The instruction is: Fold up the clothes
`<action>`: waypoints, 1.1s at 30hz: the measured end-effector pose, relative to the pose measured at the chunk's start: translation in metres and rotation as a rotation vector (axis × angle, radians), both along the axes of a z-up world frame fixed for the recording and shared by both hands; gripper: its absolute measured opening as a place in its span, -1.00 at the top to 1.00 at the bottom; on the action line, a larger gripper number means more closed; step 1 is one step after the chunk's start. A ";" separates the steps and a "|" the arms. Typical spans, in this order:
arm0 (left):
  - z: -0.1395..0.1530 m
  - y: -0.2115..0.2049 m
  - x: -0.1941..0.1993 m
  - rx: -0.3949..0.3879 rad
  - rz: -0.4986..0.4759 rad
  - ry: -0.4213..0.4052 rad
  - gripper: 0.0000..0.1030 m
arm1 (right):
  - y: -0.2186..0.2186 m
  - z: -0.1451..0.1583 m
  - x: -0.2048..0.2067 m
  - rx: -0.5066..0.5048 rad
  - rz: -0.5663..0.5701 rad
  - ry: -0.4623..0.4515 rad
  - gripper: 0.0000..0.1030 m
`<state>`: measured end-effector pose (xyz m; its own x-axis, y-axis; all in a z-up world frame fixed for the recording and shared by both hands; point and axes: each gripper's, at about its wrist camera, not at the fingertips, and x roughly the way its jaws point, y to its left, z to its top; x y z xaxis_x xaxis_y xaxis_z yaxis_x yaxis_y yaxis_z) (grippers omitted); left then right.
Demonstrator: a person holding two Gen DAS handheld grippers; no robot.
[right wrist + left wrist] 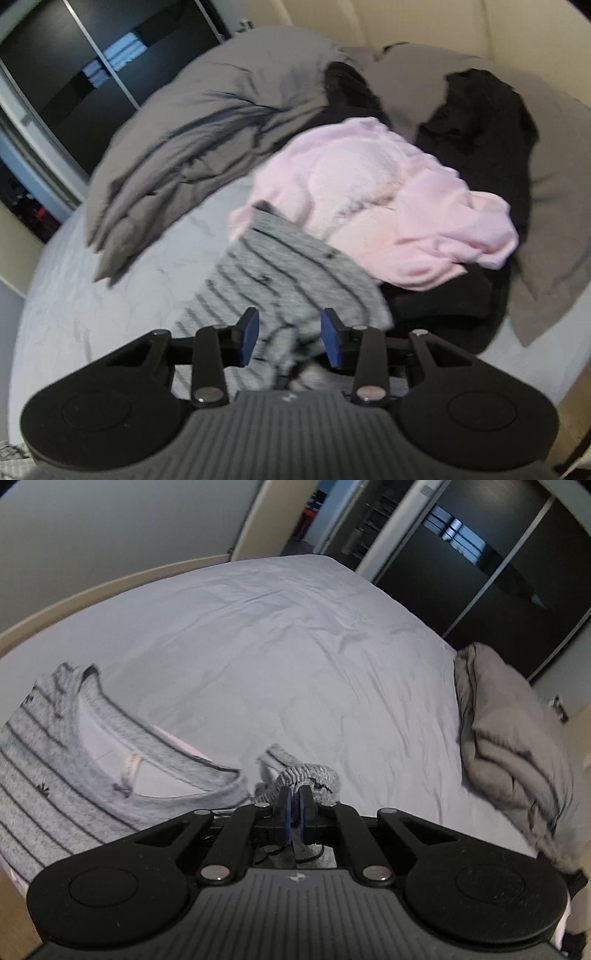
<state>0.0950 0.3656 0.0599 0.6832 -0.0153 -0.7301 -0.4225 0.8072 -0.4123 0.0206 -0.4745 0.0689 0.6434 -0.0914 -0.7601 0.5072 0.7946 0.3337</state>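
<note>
A grey T-shirt with thin dark stripes [48, 775] lies on the bed at the left of the left wrist view, collar facing up. My left gripper [294, 805] is shut on a bunched edge of this shirt near the shoulder. In the right wrist view another part of the striped shirt [280, 273] stretches away from my right gripper [289, 338], which is open with the cloth lying between and below its blue pads [249, 332]. I cannot tell whether the pads touch the cloth.
The bed has a pale grey sheet [277, 646]. A folded grey duvet [517, 746] lies at its right edge, also seen in the right wrist view [192, 110]. A pink garment [388, 199] and black clothes [487, 122] are piled beyond the shirt. Dark wardrobe doors [498, 561] stand behind.
</note>
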 end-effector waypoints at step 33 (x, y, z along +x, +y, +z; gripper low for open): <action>-0.027 -0.114 0.031 0.279 -0.256 0.173 0.53 | 0.046 -0.011 0.036 -0.070 0.193 0.022 0.19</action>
<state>0.1260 0.2515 0.0331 0.5500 0.0456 -0.8339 -0.2373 0.9659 -0.1037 0.0563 -0.4284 0.0575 0.6372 -0.0217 -0.7704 0.3503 0.8985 0.2644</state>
